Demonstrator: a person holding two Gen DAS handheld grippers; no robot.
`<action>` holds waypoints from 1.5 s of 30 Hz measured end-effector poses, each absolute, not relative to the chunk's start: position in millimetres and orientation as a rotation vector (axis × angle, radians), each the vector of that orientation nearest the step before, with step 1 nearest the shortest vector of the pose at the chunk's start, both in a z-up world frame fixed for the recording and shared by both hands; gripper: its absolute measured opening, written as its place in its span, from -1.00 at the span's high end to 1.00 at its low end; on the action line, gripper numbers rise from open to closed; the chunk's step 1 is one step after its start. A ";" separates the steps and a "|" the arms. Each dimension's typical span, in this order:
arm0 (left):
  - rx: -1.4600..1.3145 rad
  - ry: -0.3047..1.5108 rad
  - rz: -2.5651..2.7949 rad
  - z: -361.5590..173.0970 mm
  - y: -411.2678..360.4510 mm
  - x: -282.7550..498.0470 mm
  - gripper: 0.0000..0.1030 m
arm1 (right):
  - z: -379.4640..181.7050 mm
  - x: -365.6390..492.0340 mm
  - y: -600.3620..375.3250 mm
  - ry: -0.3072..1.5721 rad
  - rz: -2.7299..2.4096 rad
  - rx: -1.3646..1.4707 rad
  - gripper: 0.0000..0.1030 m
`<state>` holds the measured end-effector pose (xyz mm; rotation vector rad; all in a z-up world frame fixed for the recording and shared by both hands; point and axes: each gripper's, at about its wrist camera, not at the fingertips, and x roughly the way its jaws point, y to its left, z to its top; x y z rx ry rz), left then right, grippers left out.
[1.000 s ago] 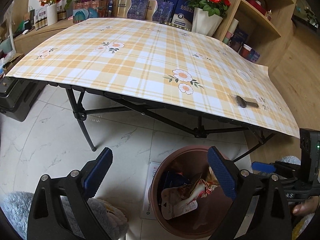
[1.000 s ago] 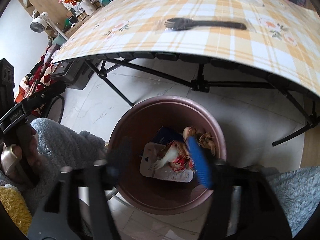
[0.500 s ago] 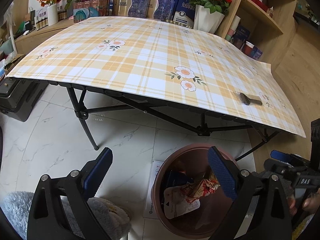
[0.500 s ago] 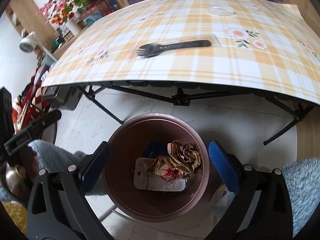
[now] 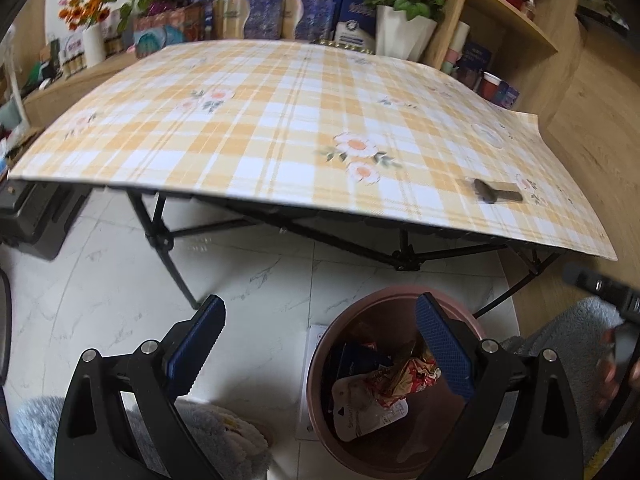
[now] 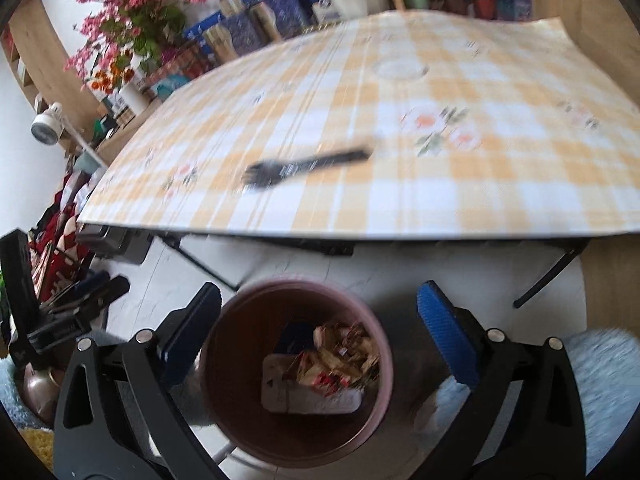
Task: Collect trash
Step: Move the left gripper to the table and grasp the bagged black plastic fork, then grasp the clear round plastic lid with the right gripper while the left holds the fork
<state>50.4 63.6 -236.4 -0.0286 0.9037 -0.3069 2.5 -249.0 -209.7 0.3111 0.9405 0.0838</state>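
Your right gripper (image 6: 318, 326) hangs over the brown plastic bin (image 6: 224, 396) with its blue-padded jaws spread as wide as they go and nothing between them; the bin's mouth simply shows through the gap. Your left gripper (image 5: 316, 334) is likewise wide apart and empty, with the same bin (image 5: 320, 392) sitting under its right-hand finger.

Inside the bin you have crumpled red and gold wrappers (image 6: 340, 356) lying on a white blister card (image 6: 312, 394), with a dark blue packet (image 5: 356, 360) behind them. The left view shows that packet and the card's print more plainly; in the right view the packet is only a dark patch.

The piece still on the yellow plaid tablecloth (image 5: 240, 128) is the black plastic fork (image 6: 306, 166). The right view gives you its whole length, tines toward the left, lying well in from the near edge. From the left view the fork (image 5: 496, 192) is foreshortened to a short dark bar near the table's right-hand end, and you cannot make out the tines there.

A clear round lid (image 6: 400, 69) lies flat farther back on the cloth; it is faint in both views. Only the right view shows your other gripper at its left margin, and only the left view shows a blurred hand (image 5: 618, 364) at its right edge. Both pictures are smeared by motion, the right one more so. A white sheet (image 5: 316, 344) on the marble floor is mostly hidden behind the bin
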 end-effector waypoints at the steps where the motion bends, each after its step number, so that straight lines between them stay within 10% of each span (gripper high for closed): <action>1: -0.016 0.892 -0.325 -233.5 59.8 51.3 -0.81 | -206.4 3.4 -251.7 0.932 0.074 0.307 -0.88; 18: 0.421 0.816 -0.821 -202.7 -124.1 118.9 -0.80 | -176.9 27.0 -320.8 0.847 -0.053 0.266 -0.88; 25: 0.497 0.916 -0.887 -231.0 -156.4 145.3 -0.30 | -179.2 32.4 -342.8 0.845 -0.086 0.296 -0.88; 31: 0.514 0.900 -0.917 -233.8 -160.3 149.8 -0.29 | -184.0 40.0 -356.9 0.854 -0.109 0.302 -0.88; 33: 0.506 0.892 -0.934 -232.9 -158.9 148.7 -0.04 | -186.5 44.9 -360.7 0.860 -0.114 0.309 -0.88; 35: 0.510 0.905 -0.929 -229.8 -159.7 148.3 0.75 | -188.0 48.8 -362.7 0.862 -0.114 0.317 -0.88; 45: 0.144 0.987 -0.769 -218.6 -97.7 161.5 0.80 | -195.7 87.3 -355.3 0.905 -0.041 0.325 -0.88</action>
